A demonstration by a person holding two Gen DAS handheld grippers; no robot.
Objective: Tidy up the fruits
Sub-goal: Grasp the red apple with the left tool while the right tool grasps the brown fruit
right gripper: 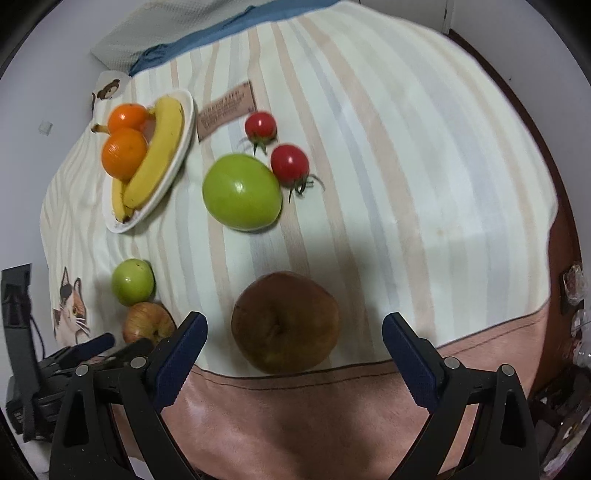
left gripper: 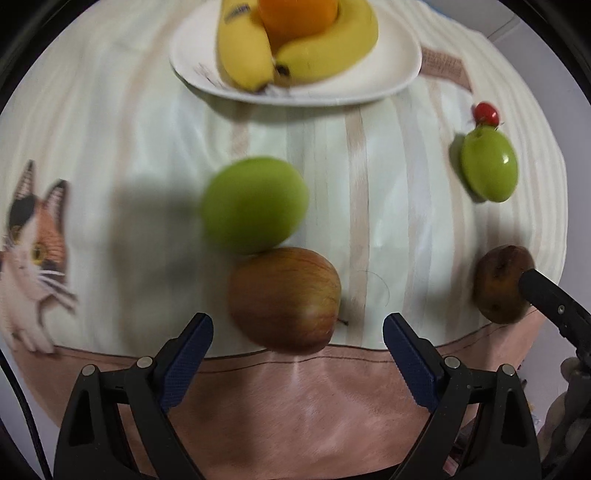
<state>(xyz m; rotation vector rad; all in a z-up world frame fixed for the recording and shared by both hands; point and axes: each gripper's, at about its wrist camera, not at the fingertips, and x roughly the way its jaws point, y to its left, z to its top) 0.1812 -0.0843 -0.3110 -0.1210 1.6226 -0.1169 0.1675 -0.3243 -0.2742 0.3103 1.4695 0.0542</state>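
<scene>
A white plate (left gripper: 391,70) at the far side holds bananas (left gripper: 243,48) and oranges (left gripper: 295,18); it also shows in the right wrist view (right gripper: 186,129). My left gripper (left gripper: 297,332) is open, just short of a red-brown apple (left gripper: 284,299) that touches a small green fruit (left gripper: 255,203). My right gripper (right gripper: 293,332) is open, with a dark brown apple (right gripper: 286,321) just beyond its fingertips. A large green fruit (right gripper: 242,192) and two red tomatoes (right gripper: 290,162) lie further out.
Everything lies on a striped cloth (right gripper: 406,166) with a cat print (right gripper: 72,310) at the left and a pink border (right gripper: 314,417) near me. A folded towel (right gripper: 166,26) lies at the far edge. Clutter (right gripper: 576,295) stands at the right.
</scene>
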